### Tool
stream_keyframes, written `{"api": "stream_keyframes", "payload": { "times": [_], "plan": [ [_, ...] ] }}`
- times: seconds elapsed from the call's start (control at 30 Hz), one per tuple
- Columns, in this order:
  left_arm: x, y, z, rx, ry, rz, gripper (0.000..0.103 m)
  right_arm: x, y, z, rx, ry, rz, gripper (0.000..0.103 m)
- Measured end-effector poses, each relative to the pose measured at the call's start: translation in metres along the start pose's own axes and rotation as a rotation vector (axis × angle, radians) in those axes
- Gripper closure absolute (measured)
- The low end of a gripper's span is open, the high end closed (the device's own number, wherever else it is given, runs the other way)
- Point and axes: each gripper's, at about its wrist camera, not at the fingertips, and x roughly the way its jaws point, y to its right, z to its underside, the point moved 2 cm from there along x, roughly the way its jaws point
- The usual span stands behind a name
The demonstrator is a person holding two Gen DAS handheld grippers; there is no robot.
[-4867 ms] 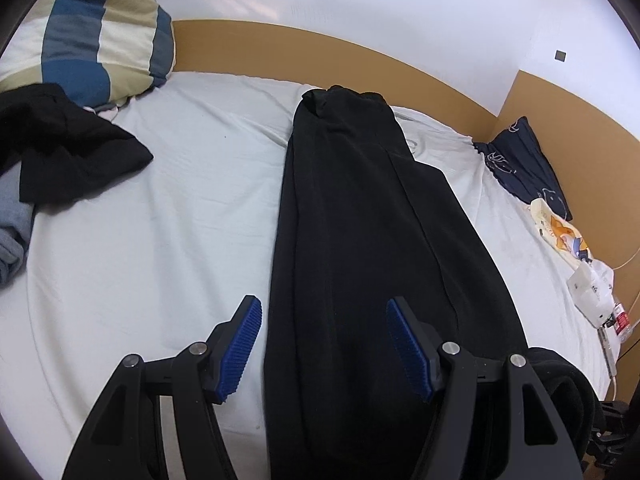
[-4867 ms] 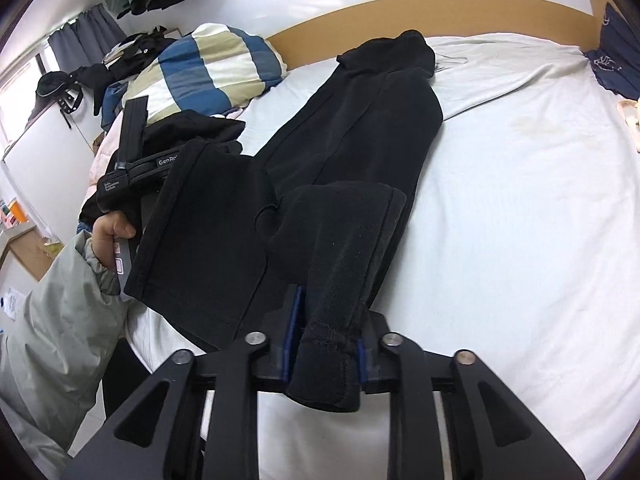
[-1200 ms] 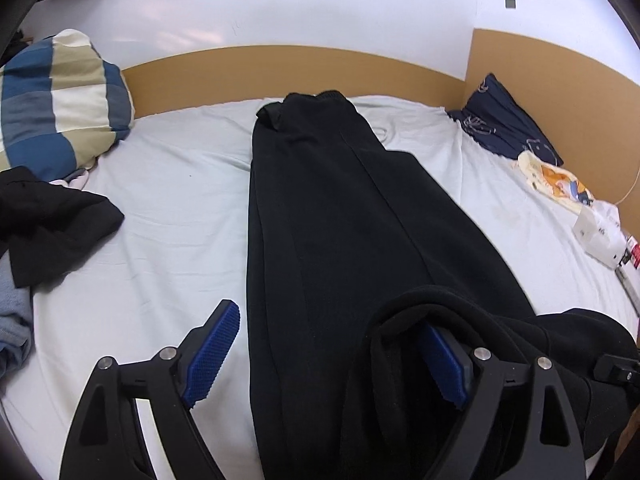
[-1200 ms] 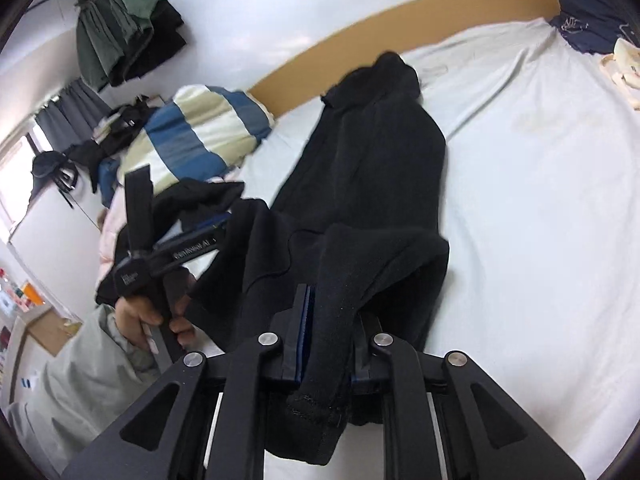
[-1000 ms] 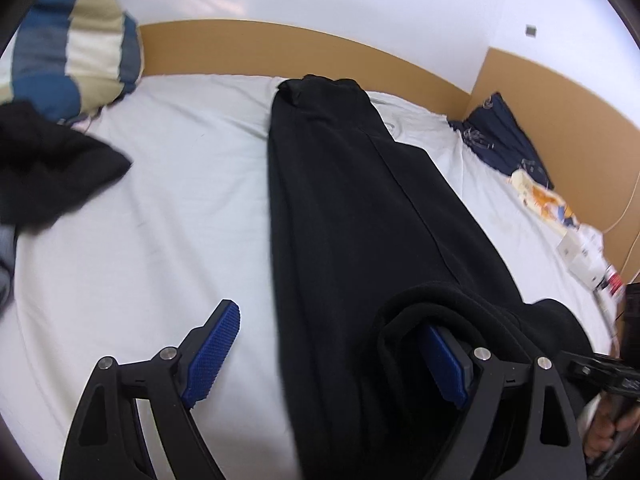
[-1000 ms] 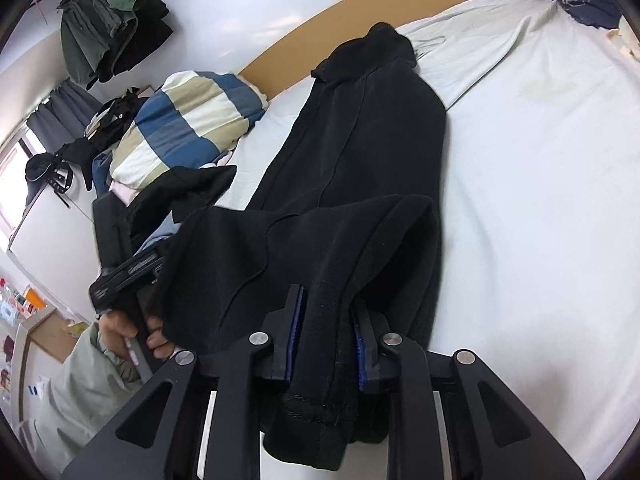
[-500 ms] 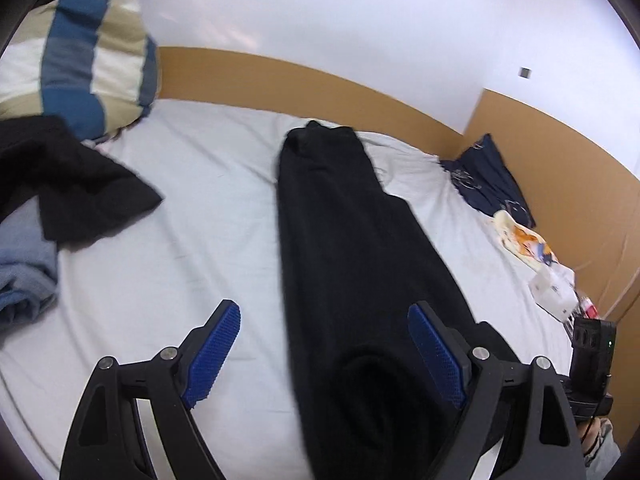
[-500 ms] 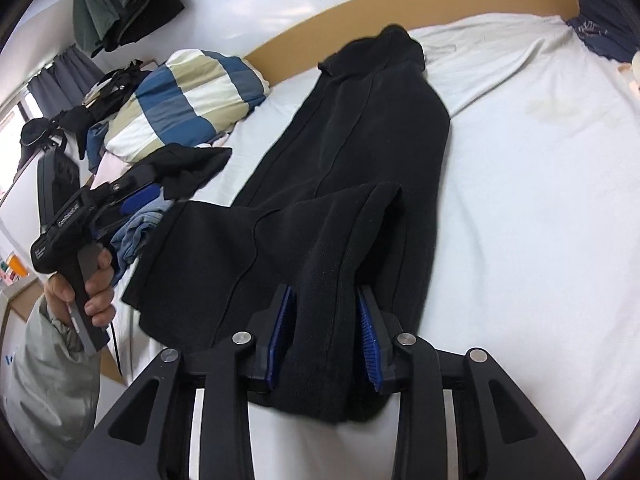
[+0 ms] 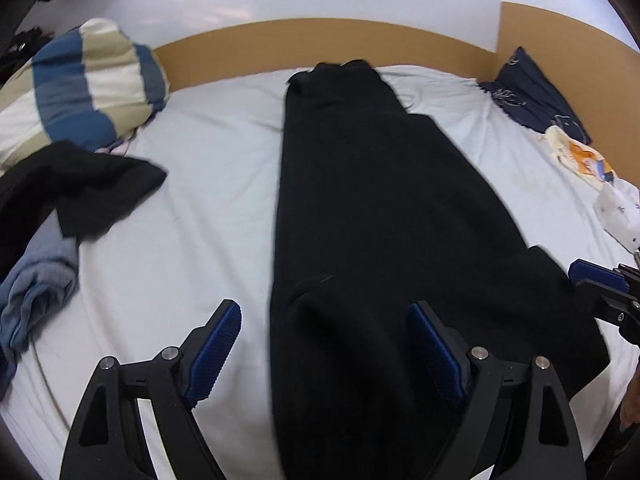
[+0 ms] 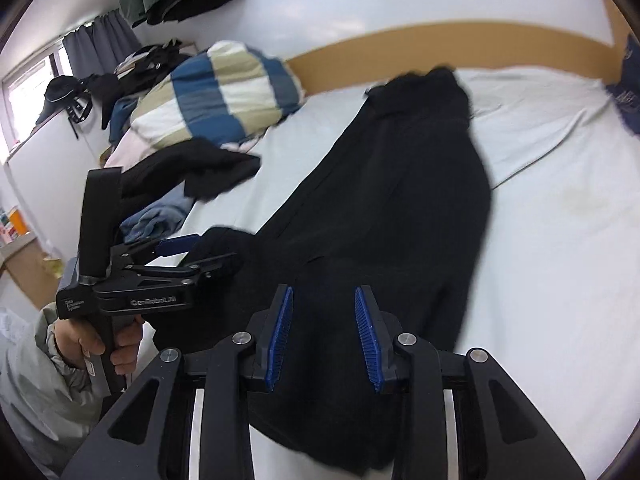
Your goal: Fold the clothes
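The long black fleece garment (image 9: 380, 208) is laid out along the white bed (image 9: 200, 216), narrow but full length. Both the left claw (image 9: 324, 350) and right claw (image 10: 323, 334) are spread apart above it, holding nothing. Shorter folds seem left.

Surface: a bed (image 9: 208, 200) under a pale, lightly creased sheet, with a tan board along its far edge.
Centre: long black garment (image 9: 360, 200) lay flat, running lengthwise from near edge to far edge.
Left side: striped blue, cream and tan bedding (image 9: 80, 92); beside it a crumpled black garment (image 9: 88, 188) and light-blue cloth (image 9: 36, 280).
Far right corner: dark navy cloth (image 9: 528, 88); nearer, a printed white item (image 9: 580, 160).
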Motion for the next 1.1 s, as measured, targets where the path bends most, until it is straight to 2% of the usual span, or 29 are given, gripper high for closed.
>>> {"api": "stream_keyframes", "payload": {
  "times": [0.03, 0.1, 0.17, 0.27, 0.3, 0.33, 0.37, 0.4, 0.47, 0.6, 0.67, 0.77, 0.83, 0.87, 0.93, 1.03, 1.1],
  "plan": [
    [0.002, -0.013, 0.007, -0.028, -0.017, 0.003, 0.016, 0.008, 0.002, 0.003, 0.013, -0.017, -0.006, 0.071],
    [0.004, -0.032, 0.013, -0.108, -0.054, 0.064, 0.015, 0.015, 0.011, 0.009, 0.034, -0.031, -0.029, 0.072],
    [0.004, -0.037, 0.012, -0.162, -0.066, 0.095, 0.015, 0.011, 0.021, 0.013, 0.049, -0.027, -0.036, 0.074],
    [0.017, -0.025, 0.008, -0.099, -0.069, 0.049, 0.013, 0.001, 0.037, 0.022, 0.065, -0.035, 0.026, 0.074],
    [0.023, -0.022, 0.007, -0.083, -0.071, 0.041, 0.012, -0.004, 0.044, 0.027, 0.082, -0.033, 0.013, 0.074],
    [0.030, -0.023, 0.008, -0.089, -0.073, 0.055, 0.008, -0.008, 0.050, 0.033, 0.104, -0.025, -0.011, 0.075],
    [0.037, -0.025, 0.009, -0.106, -0.063, 0.074, 0.003, -0.012, 0.057, 0.040, 0.121, -0.024, 0.003, 0.074],
    [0.042, -0.026, 0.009, -0.117, -0.053, 0.088, 0.001, -0.015, 0.062, 0.045, 0.137, -0.026, 0.009, 0.072],
    [0.040, -0.026, 0.011, -0.111, -0.043, 0.095, 0.000, -0.021, 0.071, 0.048, 0.184, -0.013, -0.033, 0.073],
    [0.031, -0.032, 0.016, -0.114, -0.032, 0.118, 0.000, -0.024, 0.075, 0.051, 0.207, -0.010, -0.062, 0.073],
    [0.027, -0.041, 0.019, -0.161, -0.013, 0.167, 0.001, -0.024, 0.076, 0.052, 0.215, -0.007, -0.080, 0.071],
    [0.026, -0.061, 0.022, -0.268, 0.031, 0.310, 0.001, -0.024, 0.085, 0.054, 0.266, 0.002, -0.158, 0.067],
    [0.024, -0.078, 0.027, -0.366, 0.071, 0.419, 0.001, -0.025, 0.095, 0.055, 0.328, 0.025, -0.224, 0.060],
    [0.023, -0.086, 0.029, -0.411, 0.090, 0.458, 0.001, -0.029, 0.100, 0.056, 0.357, 0.050, -0.230, 0.059],
    [0.020, -0.091, 0.032, -0.442, 0.111, 0.453, 0.001, -0.035, 0.102, 0.058, 0.365, 0.082, -0.224, 0.053],
    [0.018, -0.081, 0.029, -0.398, 0.105, 0.417, 0.001, -0.041, 0.100, 0.059, 0.358, 0.115, -0.221, 0.009],
    [0.019, -0.074, 0.028, -0.368, 0.089, 0.448, 0.001, -0.046, 0.099, 0.060, 0.354, 0.137, -0.219, 0.000]
  ]
}}
